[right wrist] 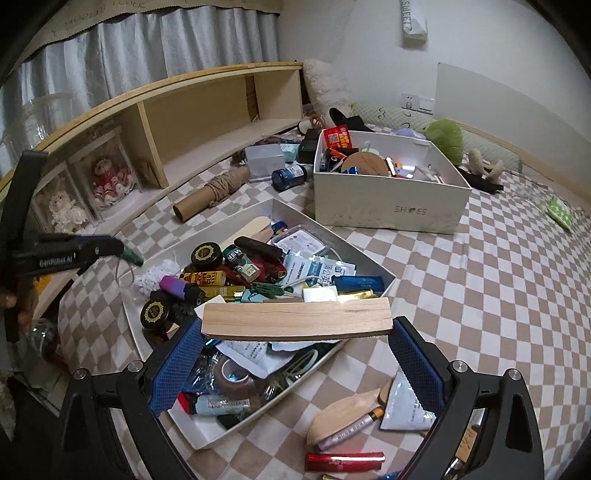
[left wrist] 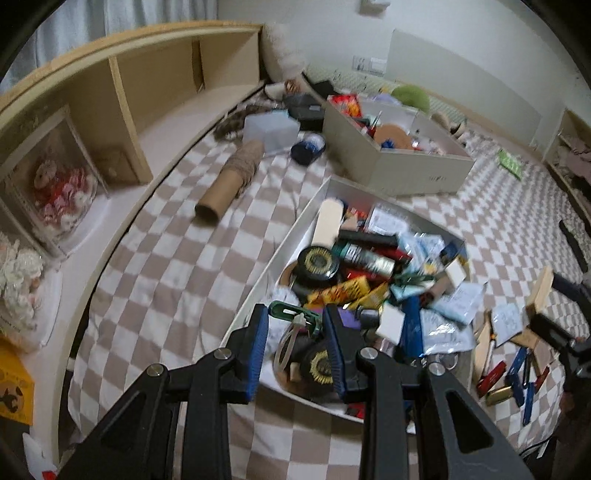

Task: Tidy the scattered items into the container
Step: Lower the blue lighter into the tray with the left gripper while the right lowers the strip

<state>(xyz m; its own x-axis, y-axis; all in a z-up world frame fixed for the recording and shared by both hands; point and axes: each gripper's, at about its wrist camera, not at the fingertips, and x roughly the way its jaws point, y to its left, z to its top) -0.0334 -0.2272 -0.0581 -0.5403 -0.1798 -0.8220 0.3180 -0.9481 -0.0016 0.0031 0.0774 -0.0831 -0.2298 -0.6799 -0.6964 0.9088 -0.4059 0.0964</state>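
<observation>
Two pads (right wrist: 176,363) clamp wooden slat (right wrist: 297,319)

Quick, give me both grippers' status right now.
Left gripper: fingers shut on a green clip, over the white box.
Right gripper: fingers closed on the ends of a wooden board.

We read "SH ES", a small mark between the letters, on the white shoe box (right wrist: 391,206) front. "GenRobot.AI" sits on the left gripper (right wrist: 129,254) body. "NEW" shows on a green tube (right wrist: 242,264) in the tray. "SWEET" is on a wall banner (right wrist: 413,18).
</observation>
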